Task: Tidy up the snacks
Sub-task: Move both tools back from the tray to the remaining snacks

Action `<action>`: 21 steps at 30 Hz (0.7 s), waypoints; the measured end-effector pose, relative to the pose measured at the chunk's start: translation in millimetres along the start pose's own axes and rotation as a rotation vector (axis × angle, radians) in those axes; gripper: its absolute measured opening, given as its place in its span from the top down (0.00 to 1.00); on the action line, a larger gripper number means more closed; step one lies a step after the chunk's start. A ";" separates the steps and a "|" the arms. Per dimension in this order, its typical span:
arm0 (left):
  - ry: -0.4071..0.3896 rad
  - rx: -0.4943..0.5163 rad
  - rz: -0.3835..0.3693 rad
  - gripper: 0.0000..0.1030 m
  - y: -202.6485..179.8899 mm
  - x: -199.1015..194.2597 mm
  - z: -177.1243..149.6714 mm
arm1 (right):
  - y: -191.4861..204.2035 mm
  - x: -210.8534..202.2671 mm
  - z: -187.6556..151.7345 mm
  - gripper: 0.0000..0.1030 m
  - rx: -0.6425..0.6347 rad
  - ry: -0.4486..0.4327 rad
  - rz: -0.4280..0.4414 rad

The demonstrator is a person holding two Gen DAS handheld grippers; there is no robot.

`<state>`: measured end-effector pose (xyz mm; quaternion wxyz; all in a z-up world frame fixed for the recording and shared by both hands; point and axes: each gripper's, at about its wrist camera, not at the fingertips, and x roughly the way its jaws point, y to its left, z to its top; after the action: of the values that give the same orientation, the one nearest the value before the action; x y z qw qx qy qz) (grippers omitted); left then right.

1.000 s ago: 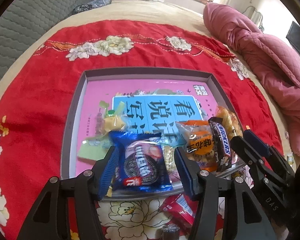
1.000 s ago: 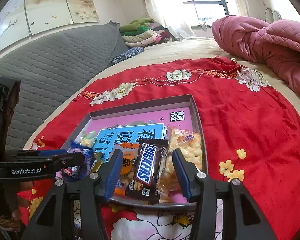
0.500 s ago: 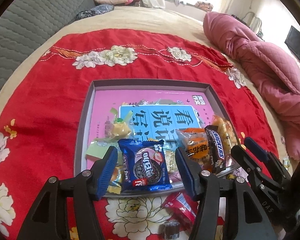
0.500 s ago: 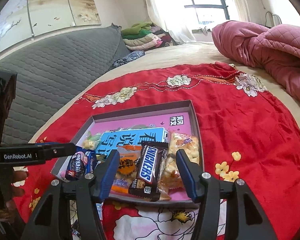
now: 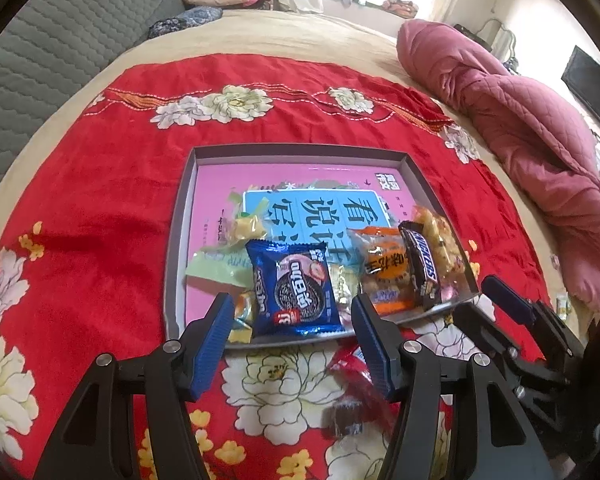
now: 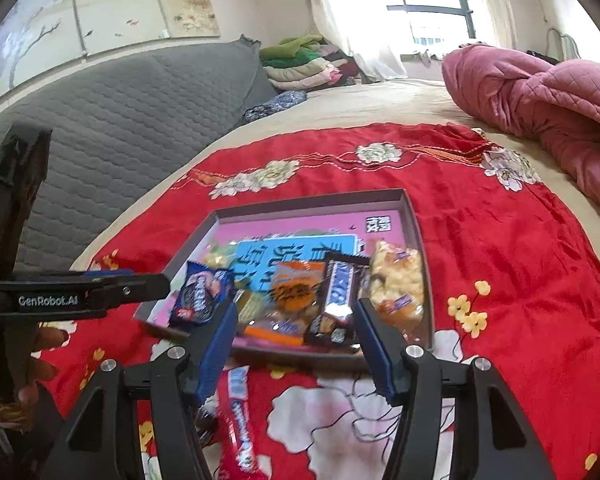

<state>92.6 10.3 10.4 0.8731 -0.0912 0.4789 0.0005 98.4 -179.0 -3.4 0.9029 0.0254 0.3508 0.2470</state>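
A grey box (image 5: 300,151) with a pink bottom lies on the red flowered cloth. In its near end lie a blue Oreo pack (image 5: 294,290), an orange snack bag (image 5: 386,272), a Snickers bar (image 5: 422,266), a clear bag of yellow puffs (image 5: 440,236) and small candies (image 5: 248,226). My left gripper (image 5: 292,342) is open and empty, just short of the box's near rim. My right gripper (image 6: 294,344) is open and empty, in front of the Snickers bar (image 6: 338,294). A red snack packet (image 6: 238,420) lies on the cloth below it, outside the box.
A small dark wrapped candy (image 5: 346,420) lies on the cloth by the red packet (image 5: 358,376). A pink quilt (image 5: 540,148) is heaped at the right. A grey padded headboard (image 6: 120,120) runs along the left, with folded clothes (image 6: 304,60) at the back.
Both grippers have drawn back from the box and stayed open. The Oreo pack and Snickers bar stay in the box. The red packet on the cloth has come into view.
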 end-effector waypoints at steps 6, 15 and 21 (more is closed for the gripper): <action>0.022 0.023 -0.014 0.39 -5.1 -1.4 -9.8 | 16.9 -5.3 -12.4 0.42 -0.068 0.054 -0.012; 0.074 0.042 -0.019 0.39 -5.7 2.4 -29.6 | 28.2 -5.3 -26.8 0.42 -0.122 0.129 -0.010; 0.112 0.042 -0.037 0.39 -4.3 7.1 -38.8 | 34.2 0.8 -36.9 0.42 -0.147 0.190 -0.006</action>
<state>64.4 -0.7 -15.2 0.8466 -0.0815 0.5250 -0.0308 60.5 -153.3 -24.1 0.8658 -0.0654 0.4157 0.2708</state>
